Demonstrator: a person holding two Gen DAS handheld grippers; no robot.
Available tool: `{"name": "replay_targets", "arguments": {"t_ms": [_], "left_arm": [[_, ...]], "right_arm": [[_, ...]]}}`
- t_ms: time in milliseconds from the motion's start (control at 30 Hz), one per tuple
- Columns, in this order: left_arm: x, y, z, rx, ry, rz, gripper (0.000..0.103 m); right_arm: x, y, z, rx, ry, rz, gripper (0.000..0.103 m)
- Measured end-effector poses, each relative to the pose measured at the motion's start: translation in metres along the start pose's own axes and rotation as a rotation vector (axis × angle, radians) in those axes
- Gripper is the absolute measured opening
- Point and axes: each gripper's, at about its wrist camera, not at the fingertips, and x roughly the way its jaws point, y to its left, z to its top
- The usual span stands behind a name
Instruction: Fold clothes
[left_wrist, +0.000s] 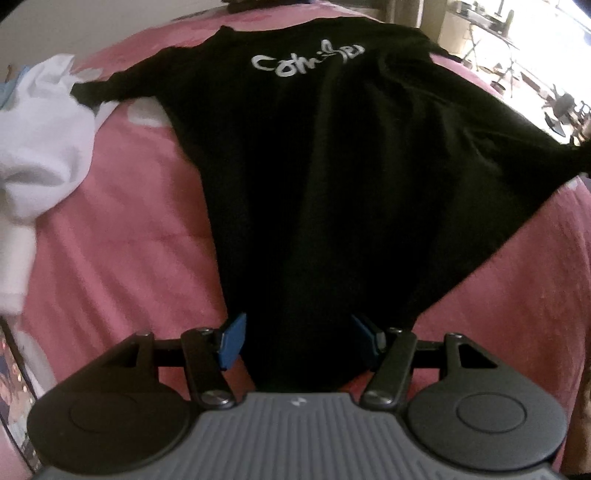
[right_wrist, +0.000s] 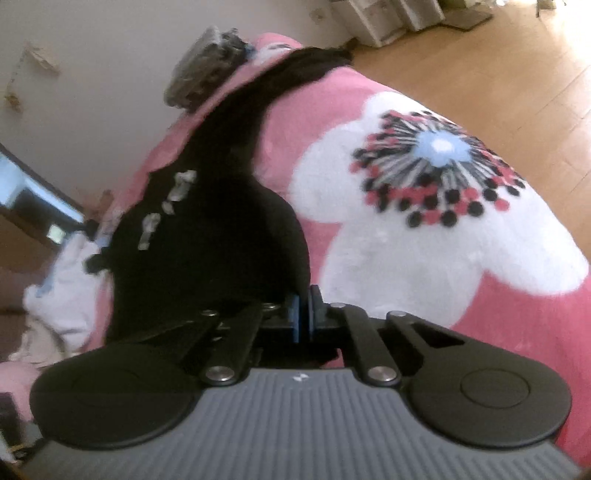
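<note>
A black T-shirt (left_wrist: 314, 166) with white lettering (left_wrist: 306, 61) lies spread on a pink blanket (left_wrist: 129, 221). My left gripper (left_wrist: 299, 339) hangs over the shirt's near hem. Its blue pads (left_wrist: 232, 341) stand well apart, and dark cloth shows between and beneath them without being pinched. The shirt's right corner (left_wrist: 576, 158) is drawn out to a point toward the frame's edge. In the right wrist view my right gripper (right_wrist: 303, 314) has its pads pressed together at the edge of the black T-shirt (right_wrist: 207, 240), which rises up to them.
A crumpled white garment (left_wrist: 40, 147) lies left of the shirt, overlapped by a sleeve. The blanket carries a large white flower print (right_wrist: 436, 166). A dark grey bundle (right_wrist: 207, 62) sits at the bed's far end. Wooden floor (right_wrist: 498, 55) lies beyond the bed's right edge.
</note>
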Motion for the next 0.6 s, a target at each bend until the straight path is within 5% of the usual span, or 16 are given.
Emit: {"name": "replay_targets", "arguments": {"t_ms": [200,333,467,600], "left_arm": [[-0.001,0.012,-0.003,-0.066,0.020,-0.006,0.062],[-0.005,0.018,-0.004,-0.096,0.024,-0.007,0.062],[-0.012,0.024,-0.007,-0.113,0.015,0.004,0.062],[-0.015,0.033,-0.010,-0.161,-0.001,-0.017,0.062]], "right_arm": [[-0.045,0.012,-0.010,-0.020,-0.060,-0.019,0.003],[-0.036,-0.002,-0.020,-0.078,-0.034,-0.288,0.008],[-0.056,-0.005,-0.025,0.013,-0.133,-0.326,0.013],[-0.067,0.030,-0.034,-0.179,-0.187,-0.294,0.016]]}}
